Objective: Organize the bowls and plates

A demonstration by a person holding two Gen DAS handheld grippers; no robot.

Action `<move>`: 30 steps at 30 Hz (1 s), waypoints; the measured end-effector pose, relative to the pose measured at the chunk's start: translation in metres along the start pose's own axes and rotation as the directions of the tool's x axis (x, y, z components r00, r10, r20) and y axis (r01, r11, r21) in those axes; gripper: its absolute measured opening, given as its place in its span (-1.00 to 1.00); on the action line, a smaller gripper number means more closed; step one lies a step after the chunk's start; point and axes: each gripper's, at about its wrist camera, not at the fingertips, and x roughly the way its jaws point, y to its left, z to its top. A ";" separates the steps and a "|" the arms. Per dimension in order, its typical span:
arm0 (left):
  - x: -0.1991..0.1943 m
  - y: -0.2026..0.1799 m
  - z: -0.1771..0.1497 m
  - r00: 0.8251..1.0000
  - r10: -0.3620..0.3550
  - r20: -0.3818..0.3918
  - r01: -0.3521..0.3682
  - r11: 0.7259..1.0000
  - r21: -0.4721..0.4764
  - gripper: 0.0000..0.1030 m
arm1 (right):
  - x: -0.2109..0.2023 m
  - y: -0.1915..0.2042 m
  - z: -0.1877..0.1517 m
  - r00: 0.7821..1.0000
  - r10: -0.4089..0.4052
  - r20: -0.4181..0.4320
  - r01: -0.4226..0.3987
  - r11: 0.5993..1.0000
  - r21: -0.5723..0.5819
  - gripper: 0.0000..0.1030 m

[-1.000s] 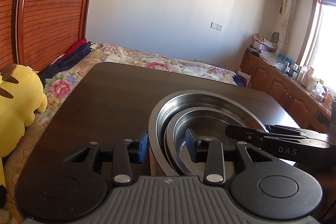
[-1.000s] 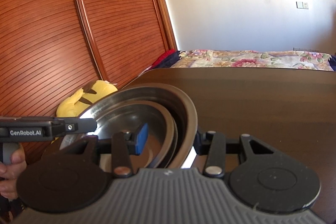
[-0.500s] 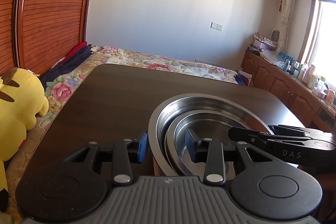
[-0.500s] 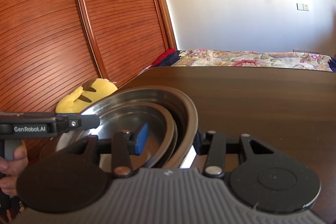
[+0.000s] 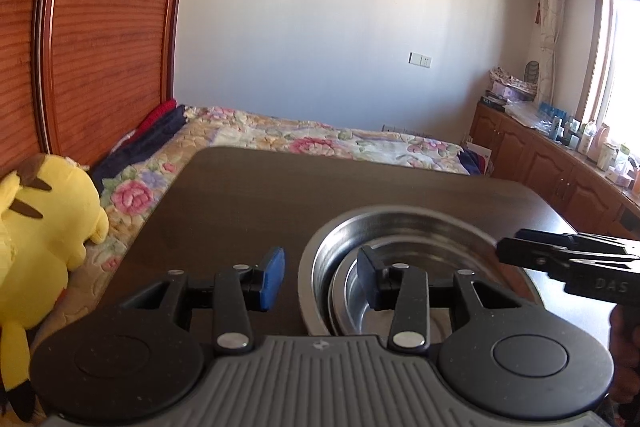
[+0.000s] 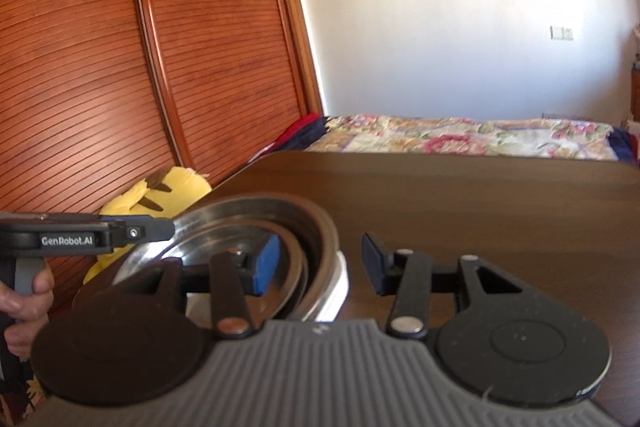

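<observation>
Your left tool straddles the near-left rim of the nested steel bowls, lower right on the tabletop; jaws opening, pads seemingly clear. Your right tool straddles the opposite rim, fingers apart, apparently not pressing.

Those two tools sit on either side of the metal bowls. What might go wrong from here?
1. The left tool has its jaws opening around the rim of the outer bowl, and the right tool is not pressing on it either. A lift now would probably tip or drop it.
2. The smaller dishes lie loose inside, off-centre. A tilt might slide them onto the table.
</observation>
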 end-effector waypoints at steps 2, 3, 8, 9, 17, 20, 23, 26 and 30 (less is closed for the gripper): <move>-0.004 -0.005 0.005 1.000 0.001 0.016 -0.001 1.000 0.016 -0.09 | -0.008 -0.001 0.003 1.000 -0.012 0.018 0.012 1.000 -0.008 -0.05; -0.007 -0.007 0.007 1.000 -0.001 0.025 0.000 1.000 0.024 -0.04 | -0.011 -0.002 0.005 1.000 -0.017 0.025 0.018 1.000 -0.011 -0.03; -0.014 -0.022 0.020 0.998 -0.011 0.058 0.008 0.998 0.065 0.12 | -0.030 -0.004 0.015 0.995 -0.048 0.082 0.051 0.998 -0.032 0.14; -0.016 -0.025 0.022 0.998 -0.017 0.065 0.012 0.997 0.072 0.19 | -0.033 -0.005 0.017 0.994 -0.053 0.091 0.056 0.998 -0.035 0.14; -0.026 -0.053 0.035 0.991 -0.060 0.118 0.045 0.991 0.125 0.68 | -0.053 -0.012 0.029 0.981 -0.117 0.153 0.126 0.991 -0.051 0.64; -0.029 -0.059 0.039 0.988 -0.064 0.137 0.045 0.989 0.137 0.88 | -0.061 -0.014 0.029 0.974 -0.146 0.176 0.157 0.986 -0.053 0.85; -0.033 -0.065 0.040 0.983 -0.061 0.171 0.035 0.988 0.150 0.99 | -0.069 -0.017 0.029 0.964 -0.179 0.197 0.193 0.980 -0.055 1.00; -0.035 -0.070 0.040 0.983 -0.066 0.172 0.038 0.986 0.162 0.99 | -0.073 -0.020 0.028 0.958 -0.204 0.204 0.218 0.975 -0.046 1.00; -0.034 -0.071 0.040 0.981 -0.067 0.183 0.040 0.988 0.148 0.99 | -0.076 -0.021 0.023 0.945 -0.261 0.197 0.271 0.962 -0.022 1.00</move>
